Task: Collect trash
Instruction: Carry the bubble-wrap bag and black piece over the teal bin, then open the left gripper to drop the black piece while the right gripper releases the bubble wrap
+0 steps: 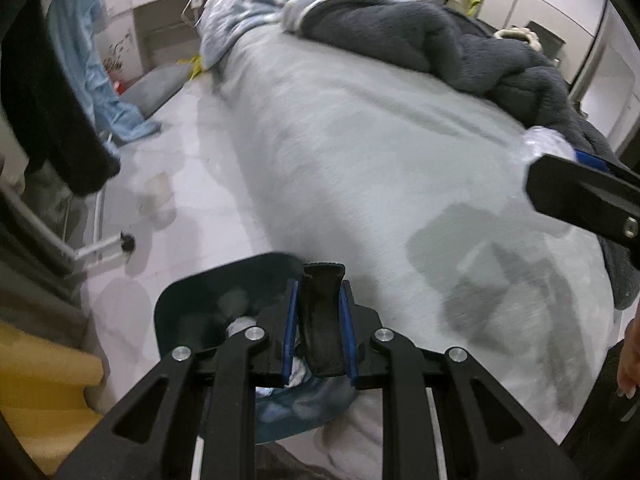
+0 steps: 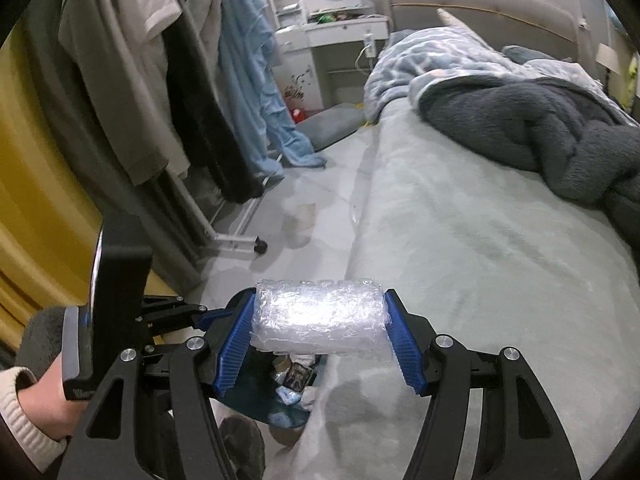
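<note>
The bed [image 2: 460, 240] fills most of both views, its pale grey-green cover left bare along the near half, while a dark fleecy blanket [image 2: 532, 136] and a blue patterned quilt [image 2: 424, 60] are heaped towards the headboard end. Along the bed's left edge a strip of light floor [image 2: 320, 184] is seen, bordered by a clothes rack [image 2: 160, 80] from which garments are hung down nearly to the tiles. Just off the near left corner of the bed, a dark blue bin [image 1: 192, 308] is held low, with scraps already gathered in it; its black handle [image 1: 322, 320] is pinched between the tightly closed jaws of the left gripper [image 1: 320, 292], apparently so that the bin can be carried along beside the bed as the collecting goes on. The right gripper [image 2: 320, 324] is held just above the bin's open mouth, and a wad of clear bubble wrap [image 2: 320, 316] is clamped across its width between the half-spread blue pads [image 2: 236, 340], which are pressed against its two ends. The wad appears to be kept there so that it can be dropped straight in; a release over the opening is judged to be the next step. On the floor further along, a pale crumpled item [image 2: 300, 220] is seen, possibly more trash, though it is too blurred to be identified.
</note>
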A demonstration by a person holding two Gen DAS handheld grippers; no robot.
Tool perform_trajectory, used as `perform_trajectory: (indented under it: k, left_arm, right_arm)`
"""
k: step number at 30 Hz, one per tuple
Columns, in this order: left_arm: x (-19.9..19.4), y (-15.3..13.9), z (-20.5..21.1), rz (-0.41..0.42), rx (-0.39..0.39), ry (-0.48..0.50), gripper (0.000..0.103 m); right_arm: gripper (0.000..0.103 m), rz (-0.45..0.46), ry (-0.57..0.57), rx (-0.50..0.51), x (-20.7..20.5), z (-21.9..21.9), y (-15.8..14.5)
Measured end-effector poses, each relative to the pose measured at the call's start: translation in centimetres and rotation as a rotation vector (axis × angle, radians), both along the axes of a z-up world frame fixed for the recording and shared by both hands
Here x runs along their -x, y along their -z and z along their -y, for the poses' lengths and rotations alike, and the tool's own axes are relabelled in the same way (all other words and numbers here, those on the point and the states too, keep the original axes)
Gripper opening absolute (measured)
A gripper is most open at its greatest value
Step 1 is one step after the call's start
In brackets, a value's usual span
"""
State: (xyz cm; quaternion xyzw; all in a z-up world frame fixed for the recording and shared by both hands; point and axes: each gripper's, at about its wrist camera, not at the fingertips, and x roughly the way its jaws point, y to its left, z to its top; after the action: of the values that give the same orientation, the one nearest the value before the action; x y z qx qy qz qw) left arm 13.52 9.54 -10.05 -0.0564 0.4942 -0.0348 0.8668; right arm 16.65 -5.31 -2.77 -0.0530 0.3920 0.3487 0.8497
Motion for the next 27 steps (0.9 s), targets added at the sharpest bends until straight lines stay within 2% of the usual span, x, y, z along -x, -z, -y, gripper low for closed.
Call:
perform_trajectory:
  k: [10,16,20,21,23,27]
  left_arm:
    - [0.8,3.9,-4.2,-0.154,0.047,-0.062,0.022]
    - [1.6,6.4,-6.0,-0.260,0.093,-0.080,0.023]
    - [2.3,7.1,-7.1,-0.299,0.096,-0.097,0.042]
    - [2.5,7.1,-7.4,-0.301,0.096,-0.098,0.044]
    - [2.7,7.0,-7.7,-0.301,0.092,-0.103,0.056]
    - [3.3,6.5,-8.6,-0.286,0.086,-0.120,0.065]
  right_arm:
    - [0.065,-0.052,-0.104,0.063,0.8,-5.4,3.7]
    - [0.065,-0.063,-0.141,0.095,0.9,-7.3,4.6]
    - [0.065,-0.079,-0.144,0.106,0.4,-7.6,5.0]
    - [0.065,-0.084,-0.144,0.109,0.2,-7.6,5.2]
    - [0.065,-0.090,-0.144,0.115,0.0,-7.8,5.5]
    - [0.065,-0.109,-0.140,0.133,-0.3,-8.3,6.4]
